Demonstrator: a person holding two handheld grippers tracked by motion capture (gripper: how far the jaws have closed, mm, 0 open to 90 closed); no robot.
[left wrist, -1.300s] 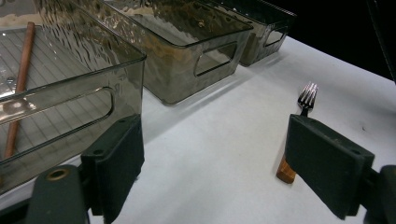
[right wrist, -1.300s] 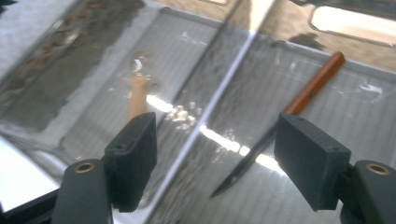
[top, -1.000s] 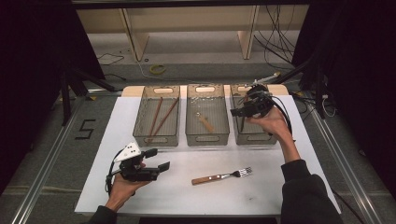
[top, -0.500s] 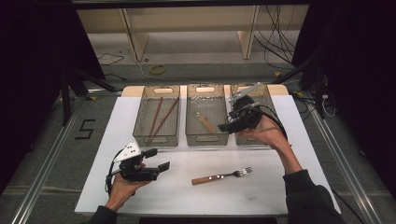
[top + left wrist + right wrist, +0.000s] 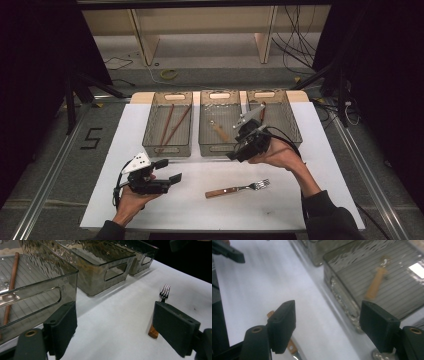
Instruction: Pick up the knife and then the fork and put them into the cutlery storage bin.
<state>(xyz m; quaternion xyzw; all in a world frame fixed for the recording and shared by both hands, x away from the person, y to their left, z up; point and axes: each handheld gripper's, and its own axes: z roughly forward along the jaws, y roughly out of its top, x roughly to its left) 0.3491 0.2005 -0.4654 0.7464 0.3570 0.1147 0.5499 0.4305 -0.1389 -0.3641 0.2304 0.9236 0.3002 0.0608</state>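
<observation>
High view: right tool (image 5: 239, 152), jaws apart and empty, hovers above wooden-handled silver fork (image 5: 237, 189) lying on white bench (image 5: 200, 200); left tool (image 5: 167, 171) apart too; best lower squarely over the handle.

A: Left gripper (image 5: 167, 171)?
B: Low at 7 o'clock, jaws wide, pointing 3 o'clock.
A: Right gripper (image 5: 240, 150)?
B: Centre-right, jaws apart, tilted toward 7 o'clock, hand (image 5: 280, 156) cupping it.
</observation>
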